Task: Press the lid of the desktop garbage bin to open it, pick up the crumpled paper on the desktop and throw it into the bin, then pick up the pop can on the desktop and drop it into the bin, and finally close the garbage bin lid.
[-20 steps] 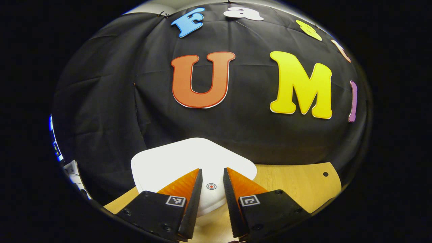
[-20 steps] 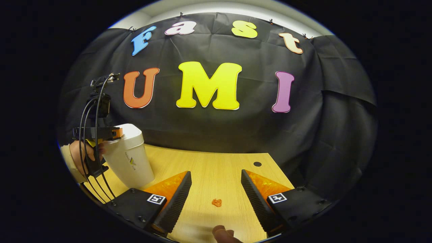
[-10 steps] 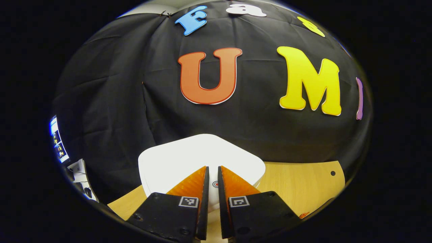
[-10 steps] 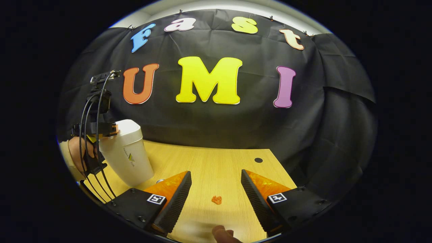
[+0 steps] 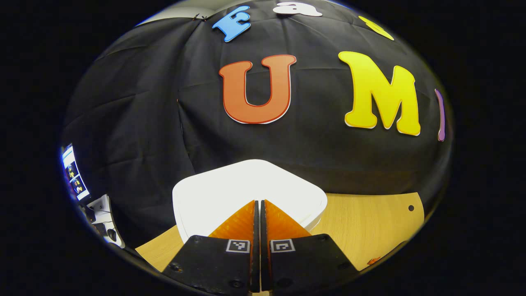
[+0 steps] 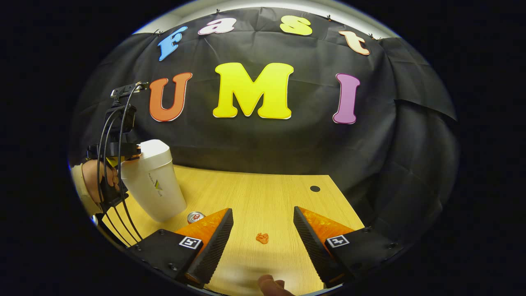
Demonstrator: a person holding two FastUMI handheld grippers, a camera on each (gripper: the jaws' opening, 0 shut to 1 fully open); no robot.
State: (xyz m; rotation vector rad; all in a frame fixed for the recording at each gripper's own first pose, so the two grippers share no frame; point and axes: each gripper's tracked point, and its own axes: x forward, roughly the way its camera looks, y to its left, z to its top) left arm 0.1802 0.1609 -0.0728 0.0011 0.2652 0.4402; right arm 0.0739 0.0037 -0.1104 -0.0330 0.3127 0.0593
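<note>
In the left gripper view the left gripper (image 5: 259, 202) has its jaws pressed together, with only a hairline slit between them and nothing caught in it, and their tips sit over the near part of the smooth white lid (image 5: 230, 185) of the desktop garbage bin; whether the tips actually touch the lid cannot be told from this angle. The lid lies flat and closed, rounded at its corners, and past its right edge runs the pale wooden worktop (image 5: 370, 222) with a small dark round hole near its far corner. The right gripper view shows the same white plastic garbage bin (image 6: 154, 185) standing upright at the left of the worktop, tapering toward its base, with the left gripper perched at its top and a hand (image 6: 96, 181) (sleeve at the wrist, black cables looping past it) holding that tool. Just beside the bin's foot, on its right, stands a small pop can (image 6: 195, 216), its silver top showing. The right gripper (image 6: 263, 224) hovers with jaws spread wide and empty, and on the worktop between them lies a small orange crumpled paper (image 6: 262, 238), apart from both fingers.
</note>
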